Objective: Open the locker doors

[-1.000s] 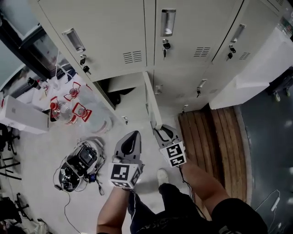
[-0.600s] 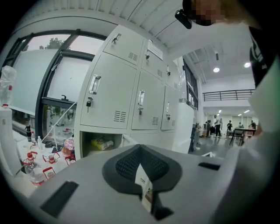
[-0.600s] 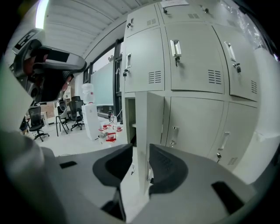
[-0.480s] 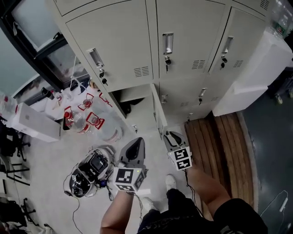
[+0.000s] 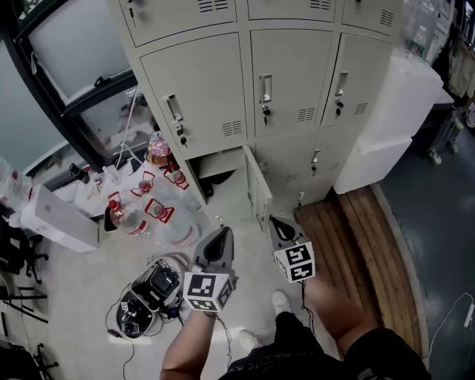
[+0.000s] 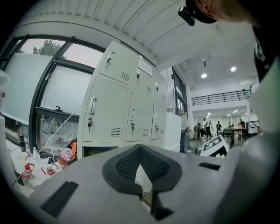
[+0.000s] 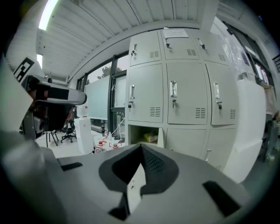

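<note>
We read the left tool [image 5: 220, 236] closed and empty. Right tool [image 5: 277, 223] jaws have just closed on nothing; neither touches the open locker door [image 5: 256, 191].

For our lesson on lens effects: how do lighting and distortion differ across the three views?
Head view: even light, the lockers sharp, their edges only slightly splayed. Left gripper view: strong fisheye with black corners, the window pale and bright. Right gripper view: the same fisheye, a ceiling strip light glaring at upper left, the lockers bulging yet sharp.
</note>
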### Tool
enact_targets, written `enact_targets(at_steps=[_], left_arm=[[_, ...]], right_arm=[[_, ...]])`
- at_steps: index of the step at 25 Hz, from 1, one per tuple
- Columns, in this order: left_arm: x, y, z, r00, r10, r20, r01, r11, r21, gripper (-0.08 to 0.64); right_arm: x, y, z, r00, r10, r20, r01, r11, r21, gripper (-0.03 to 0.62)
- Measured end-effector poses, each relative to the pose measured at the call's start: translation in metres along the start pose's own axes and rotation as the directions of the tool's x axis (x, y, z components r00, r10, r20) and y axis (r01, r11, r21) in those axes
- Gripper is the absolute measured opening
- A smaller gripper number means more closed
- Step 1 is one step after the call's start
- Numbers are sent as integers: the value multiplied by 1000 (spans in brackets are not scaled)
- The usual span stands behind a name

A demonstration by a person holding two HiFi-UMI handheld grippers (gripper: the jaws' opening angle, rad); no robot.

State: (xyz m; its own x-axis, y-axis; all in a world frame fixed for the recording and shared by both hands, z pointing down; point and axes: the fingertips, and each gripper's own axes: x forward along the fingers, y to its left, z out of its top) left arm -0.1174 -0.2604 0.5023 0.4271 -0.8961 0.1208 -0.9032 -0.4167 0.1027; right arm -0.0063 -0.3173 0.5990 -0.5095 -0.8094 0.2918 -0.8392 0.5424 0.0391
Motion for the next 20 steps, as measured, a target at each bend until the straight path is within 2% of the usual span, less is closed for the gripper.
enact_targets(at_steps=[9,20], left_arm=[[-62,-6,15,1000,-12,14,12,1000,-4,-2],[-140,-5,22,1000,-8,16,8,1000,-24,-2]], right_arm=[[-63,51,61,998,-10,64,11,1000,-6,1],[-117,112,99,993,-22,119,21,1000,14,1]])
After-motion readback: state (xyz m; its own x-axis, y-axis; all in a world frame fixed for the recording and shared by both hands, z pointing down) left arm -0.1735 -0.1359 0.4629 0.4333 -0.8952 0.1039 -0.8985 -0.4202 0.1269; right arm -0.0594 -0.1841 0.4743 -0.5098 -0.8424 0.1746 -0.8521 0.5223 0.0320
